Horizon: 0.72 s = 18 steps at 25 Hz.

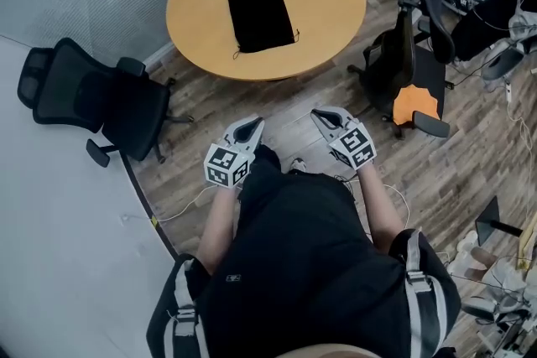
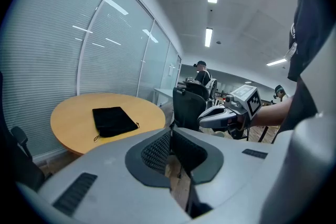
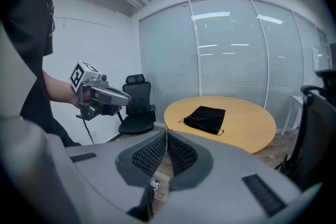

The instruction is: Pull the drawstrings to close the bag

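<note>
A black office chair [image 1: 92, 101] stands at the left of the round wooden surface [image 1: 336, 12]. The left gripper [image 1: 251, 125] hangs over the floor, its fingers [image 2: 157, 152] pressed together on nothing. The black bag [image 1: 261, 17] lies flat on the surface, well apart from both grippers, drawstrings [image 1: 237, 53] at its near edge. The right gripper [image 1: 323, 115] has its fingers [image 3: 149, 155] closed and empty too.
</note>
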Motion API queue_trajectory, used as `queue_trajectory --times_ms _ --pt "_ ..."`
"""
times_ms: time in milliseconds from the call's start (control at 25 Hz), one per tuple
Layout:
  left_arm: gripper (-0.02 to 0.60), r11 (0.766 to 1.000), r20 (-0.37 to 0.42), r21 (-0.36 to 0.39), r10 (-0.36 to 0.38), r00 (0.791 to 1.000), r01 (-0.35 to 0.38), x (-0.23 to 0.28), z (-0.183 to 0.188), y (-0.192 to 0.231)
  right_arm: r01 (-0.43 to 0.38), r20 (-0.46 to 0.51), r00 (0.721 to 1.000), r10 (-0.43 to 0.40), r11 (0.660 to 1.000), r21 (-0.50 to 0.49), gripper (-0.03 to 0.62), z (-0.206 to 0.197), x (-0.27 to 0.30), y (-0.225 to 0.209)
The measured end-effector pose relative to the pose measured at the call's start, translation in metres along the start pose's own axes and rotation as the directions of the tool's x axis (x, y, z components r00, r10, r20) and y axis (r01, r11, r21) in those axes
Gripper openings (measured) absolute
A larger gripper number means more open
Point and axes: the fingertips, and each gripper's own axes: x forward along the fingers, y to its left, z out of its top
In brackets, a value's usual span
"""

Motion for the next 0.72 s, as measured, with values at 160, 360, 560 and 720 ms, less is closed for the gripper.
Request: queue_trajectory --times_ms 160,360,560,720 --pt "0.020 1.000 0.005 0.000 0.003 1.000 -0.003 -0.0027 0.0004 0.0010 0.002 0.011 1.000 -0.002 1.000 0.004 0.064 0.0022 0.0001 0.0011" --pt "0.020 1.000 0.003 0.001 0.007 1.000 -0.007 -0.0021 0.0009 0.0009 0.001 0.009 1.000 -0.002 1.000 0.008 0.066 0.0011 -0.0017 0.0007" --pt "0.020 1.000 -0.001 -0.003 0.003 1.000 -0.003 -0.0021 -0.0019 0.0021 0.007 0.000 1.000 -0.007 1.000 0.015 0.066 -0.0028 -0.0014 0.0020" --pt "0.020 1.000 -0.004 -0.005 -0.002 1.000 0.002 -0.0002 -0.0019 0.0030 0.007 -0.013 1.000 -0.006 1.000 0.014 0.066 -0.0054 -0.0012 0.0013"
